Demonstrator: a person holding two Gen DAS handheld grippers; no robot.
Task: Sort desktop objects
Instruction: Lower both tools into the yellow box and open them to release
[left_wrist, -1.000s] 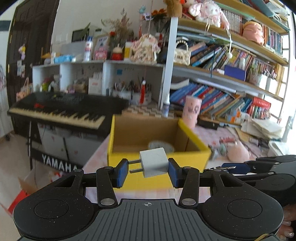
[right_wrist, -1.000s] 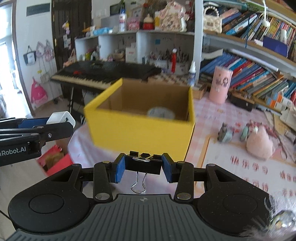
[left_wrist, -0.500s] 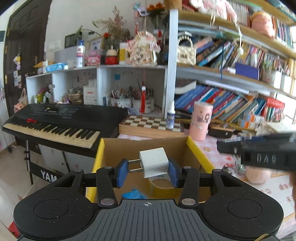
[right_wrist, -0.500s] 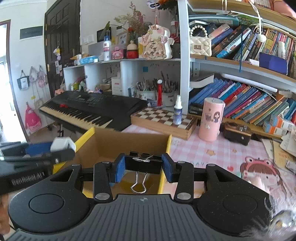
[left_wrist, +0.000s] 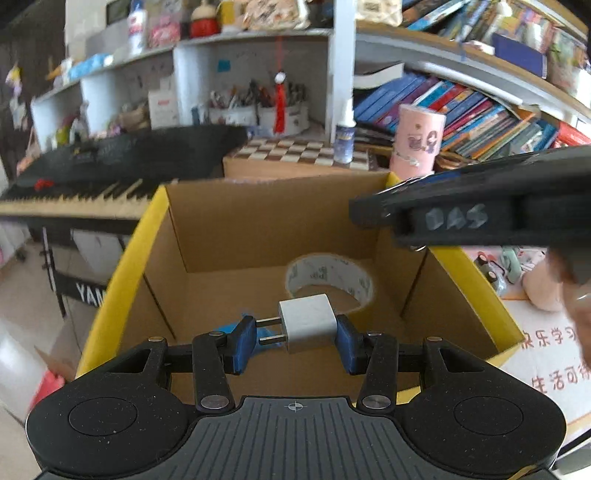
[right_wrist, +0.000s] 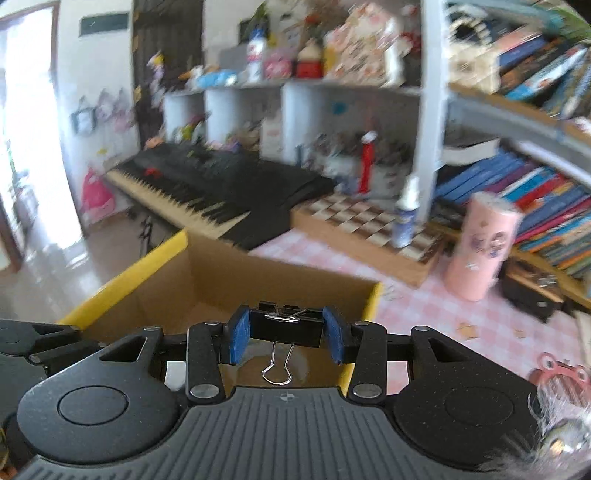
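In the left wrist view, the white charger (left_wrist: 308, 322) is clamped by the left hand-held gripper (left_wrist: 296, 339) and has been brought from outside the yellow box (left_wrist: 122, 266) to above its floor, near a tape roll (left_wrist: 328, 277), so release seems near. Its prongs point left, across the fingers. The binder clip (right_wrist: 286, 325) is gripped crosswise by the right hand-held gripper (right_wrist: 286, 338) over the box rim, with its wire handles hanging down.

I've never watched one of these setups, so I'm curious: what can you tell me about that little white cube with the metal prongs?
The white plug adapter is a small, smooth cube with rounded edges, plastic by its look, with two flat metal prongs pointing left. The left gripper pinches it between blue pads: one pad is against its right face, the other at the prong tips. It hangs tilted above the open yellow cardboard box, touching neither the floor nor the tape roll lying inside.
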